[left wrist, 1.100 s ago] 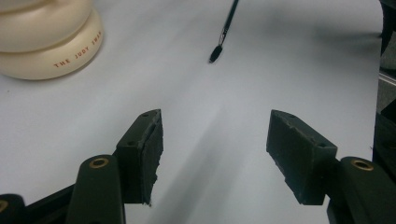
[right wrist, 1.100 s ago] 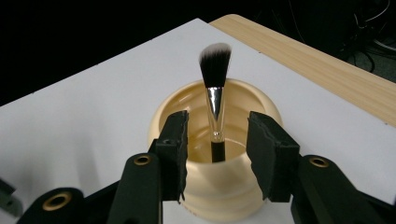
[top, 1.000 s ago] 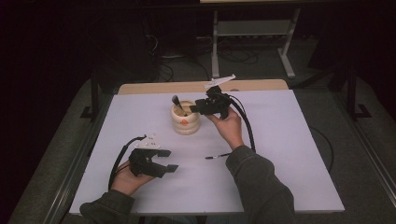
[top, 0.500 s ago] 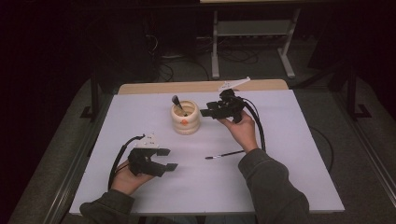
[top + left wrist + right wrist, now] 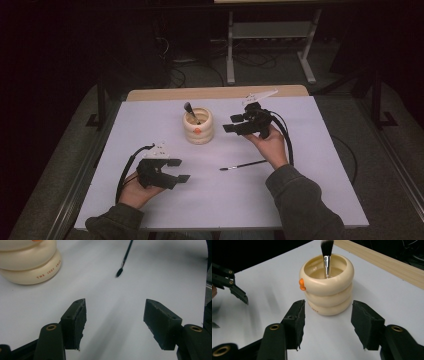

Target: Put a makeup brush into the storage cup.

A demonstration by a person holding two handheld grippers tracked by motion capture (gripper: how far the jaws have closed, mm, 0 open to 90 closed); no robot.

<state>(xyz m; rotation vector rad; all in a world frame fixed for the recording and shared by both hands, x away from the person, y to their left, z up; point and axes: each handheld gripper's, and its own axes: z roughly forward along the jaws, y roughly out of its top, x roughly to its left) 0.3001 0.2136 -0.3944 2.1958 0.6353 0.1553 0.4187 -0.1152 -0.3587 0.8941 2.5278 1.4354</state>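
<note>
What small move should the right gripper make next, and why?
Probably swing the right gripper toward the thin brush lying on the table. One brush already stands in the cream holder, and its jaws, which have just been opening, hold nothing.

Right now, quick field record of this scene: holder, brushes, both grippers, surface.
holder: cream ringed cup with an orange knob, upright near the far middle of the table
brush in holder: one makeup brush, bristles up, leaning on the rim
loose brush: thin black brush flat on the table, near the right wrist
right gripper: jaws have just been opening, nothing between them, beside the cup, apart from it
left gripper: open, nothing in it, low over the table's near left
surface: white table
</note>
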